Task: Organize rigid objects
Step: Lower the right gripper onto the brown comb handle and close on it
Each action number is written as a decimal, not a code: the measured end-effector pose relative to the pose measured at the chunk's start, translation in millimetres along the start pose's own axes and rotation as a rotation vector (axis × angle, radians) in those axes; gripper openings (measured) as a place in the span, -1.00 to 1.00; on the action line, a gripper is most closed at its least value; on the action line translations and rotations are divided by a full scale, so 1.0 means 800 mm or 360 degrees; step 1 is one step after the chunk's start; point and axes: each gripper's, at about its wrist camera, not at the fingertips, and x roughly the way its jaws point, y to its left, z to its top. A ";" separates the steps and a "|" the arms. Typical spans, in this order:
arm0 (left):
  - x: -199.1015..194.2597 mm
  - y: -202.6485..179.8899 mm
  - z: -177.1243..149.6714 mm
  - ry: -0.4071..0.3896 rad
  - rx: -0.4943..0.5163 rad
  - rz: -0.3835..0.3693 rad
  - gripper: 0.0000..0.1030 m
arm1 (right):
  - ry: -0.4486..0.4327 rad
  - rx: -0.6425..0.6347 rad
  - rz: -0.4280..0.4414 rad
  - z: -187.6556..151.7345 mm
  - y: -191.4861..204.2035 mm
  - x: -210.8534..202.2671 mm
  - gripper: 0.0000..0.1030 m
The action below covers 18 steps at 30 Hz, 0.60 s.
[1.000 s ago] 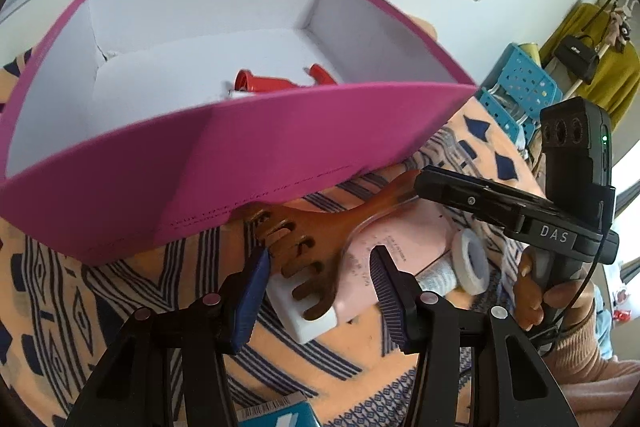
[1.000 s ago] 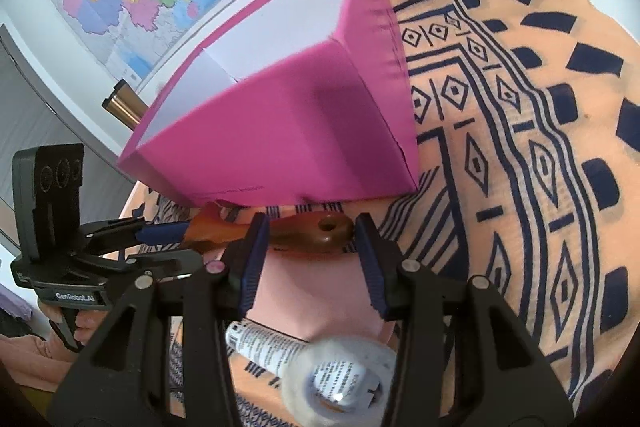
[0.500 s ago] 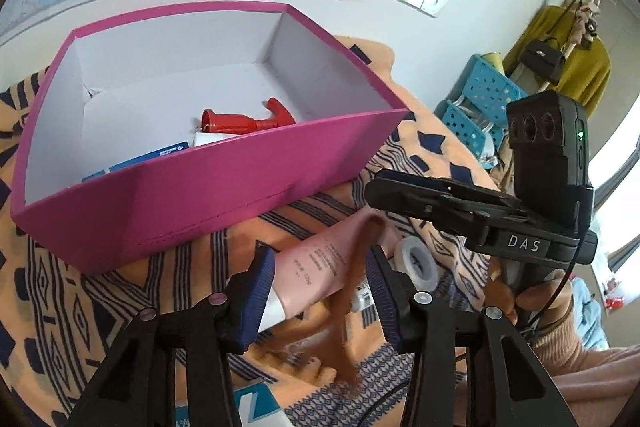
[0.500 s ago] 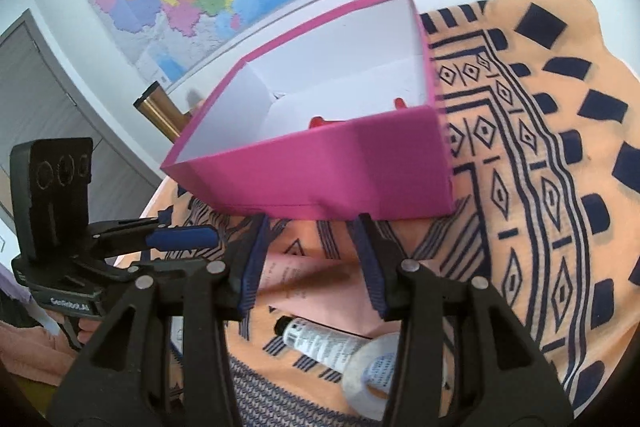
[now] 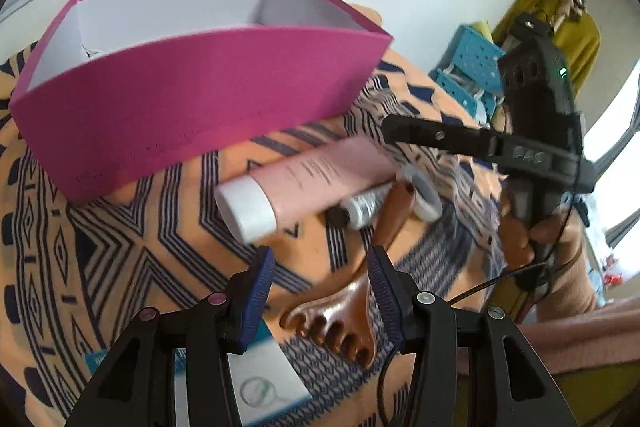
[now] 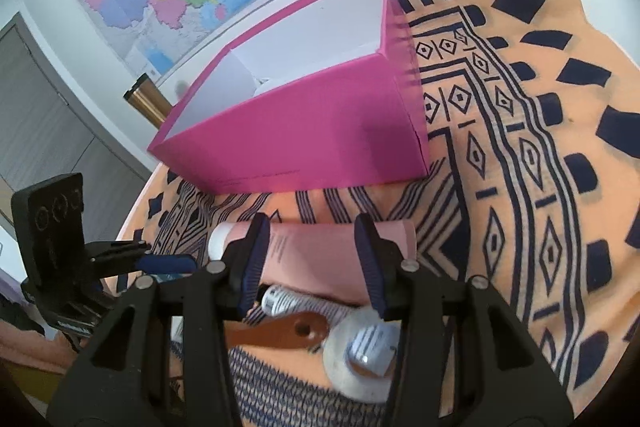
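The brown wooden comb with a long handle and broad teeth [image 5: 352,291] lies flat on the orange cloth with dark blue geometric print [image 5: 120,247] that covers the bench, well short of the open magenta cardboard box with a white inside [image 5: 192,99]. Both grippers are spread wide and carry nothing: the left gripper [image 5: 322,291] hovers with its jaws either side of the comb's toothed head, and the right gripper [image 6: 310,259] hangs above the pink squeeze tube with a white cap [image 6: 320,255].

The comb's long axis runs from its teeth, nearest the left wrist camera, up and away to the drilled handle end [image 6: 300,329], which rests beside a small white tube with a dark cap [image 5: 360,207] and a roll of white tape [image 5: 424,187]. The teeth point back toward the person, the handle toward the clutter.

The step in hand appears to be picking up the comb for the box. To do it well, the left gripper should probably close across the narrow neck just above the teeth, jaws square to the long axis, so the flat wood does not twist. Lifting straight up first would clear the handle from the small tube and tape roll; dragging it sideways risks rolling them. The pink tube lies crosswise to the comb, between it and the box, so the carry should pass above it.
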 end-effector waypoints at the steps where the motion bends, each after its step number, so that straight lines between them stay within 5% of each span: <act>1: 0.002 -0.002 -0.002 0.0009 0.0004 0.0001 -0.04 | 0.0004 -0.0009 0.0011 -0.005 0.004 -0.005 -0.09; 18: 0.010 -0.009 -0.039 0.0070 0.0006 0.0062 0.09 | 0.0078 -0.0114 -0.0102 -0.046 0.022 -0.008 -0.09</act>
